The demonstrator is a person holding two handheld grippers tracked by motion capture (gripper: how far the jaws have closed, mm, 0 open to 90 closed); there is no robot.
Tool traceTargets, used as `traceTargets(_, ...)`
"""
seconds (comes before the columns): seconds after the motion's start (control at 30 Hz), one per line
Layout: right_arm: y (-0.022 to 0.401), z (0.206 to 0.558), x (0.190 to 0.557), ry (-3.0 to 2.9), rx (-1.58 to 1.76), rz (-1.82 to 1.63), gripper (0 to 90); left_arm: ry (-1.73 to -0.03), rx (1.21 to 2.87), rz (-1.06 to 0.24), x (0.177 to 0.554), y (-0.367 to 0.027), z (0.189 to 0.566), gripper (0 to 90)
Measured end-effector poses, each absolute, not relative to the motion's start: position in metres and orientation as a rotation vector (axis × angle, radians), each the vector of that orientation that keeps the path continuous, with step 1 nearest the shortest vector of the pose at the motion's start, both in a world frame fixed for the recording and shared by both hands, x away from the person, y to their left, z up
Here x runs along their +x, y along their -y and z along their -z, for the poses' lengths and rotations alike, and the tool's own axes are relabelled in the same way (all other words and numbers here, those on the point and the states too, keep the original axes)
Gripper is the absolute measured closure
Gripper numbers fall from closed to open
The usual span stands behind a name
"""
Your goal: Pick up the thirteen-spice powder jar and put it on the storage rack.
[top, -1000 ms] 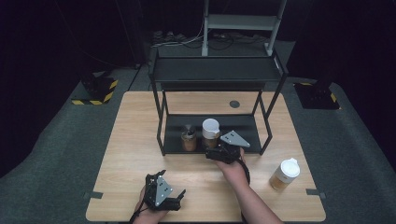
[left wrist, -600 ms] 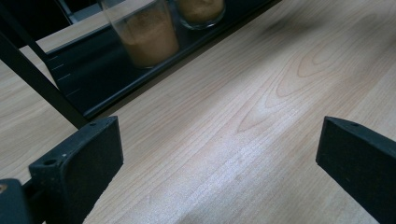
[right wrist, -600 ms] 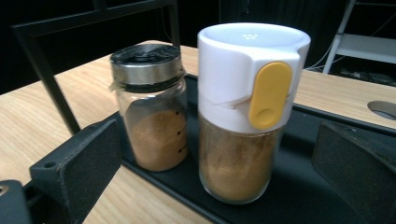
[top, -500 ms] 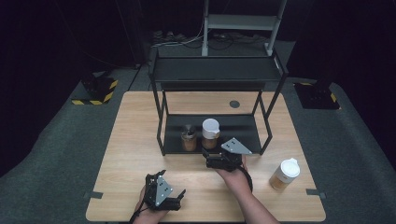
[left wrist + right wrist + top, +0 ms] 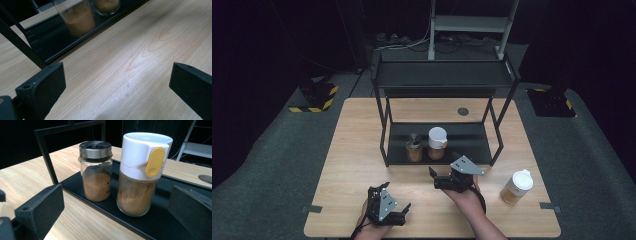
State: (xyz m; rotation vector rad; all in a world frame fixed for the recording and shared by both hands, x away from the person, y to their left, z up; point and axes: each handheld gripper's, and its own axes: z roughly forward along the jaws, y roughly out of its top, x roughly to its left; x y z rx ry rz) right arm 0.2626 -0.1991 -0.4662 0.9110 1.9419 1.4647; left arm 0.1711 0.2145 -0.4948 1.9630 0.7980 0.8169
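Observation:
Two spice jars of brown powder stand side by side on the lower shelf [image 5: 472, 142] of a black rack: a metal-lidded glass jar [image 5: 414, 148] [image 5: 96, 172] and a white-capped jar [image 5: 437, 142] [image 5: 140, 175] with a yellow tab. My right gripper [image 5: 435, 176] [image 5: 116, 207] sits just in front of the shelf, facing both jars. Its jaws have just been opening and stand wide, apart from the jars, with nothing gripped. My left gripper [image 5: 393, 199] [image 5: 117, 85] rests open over bare wood near the front edge, with the jar bottoms [image 5: 78, 18] far ahead.
A third white-capped jar [image 5: 516, 187] stands on the table at the right front. The rack's black posts [image 5: 385, 135] and top shelf [image 5: 444, 75] frame the lower shelf. A round grommet [image 5: 463, 111] is set in the wooden tabletop [image 5: 357, 150] behind.
My right gripper has drawn back from the white-capped jar toward the table's front edge, leaving it standing on the shelf. The left gripper has stayed put.

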Motion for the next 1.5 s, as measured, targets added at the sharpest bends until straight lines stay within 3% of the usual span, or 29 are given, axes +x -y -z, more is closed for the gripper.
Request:
traceTargets(0.93, 0.245, 0.484, 0.208, -1.933, 0.883, -1.398, 0.0, -0.789, 1.968, -0.825, 0.171, -0.214, 0.495, 0.7)
traceTargets(1.5, 0.254, 0.501, 0.199, -1.981, 0.902, -1.271, 0.0, -0.806, 1.963, -0.801, 0.173, -0.217, 0.494, 0.8)
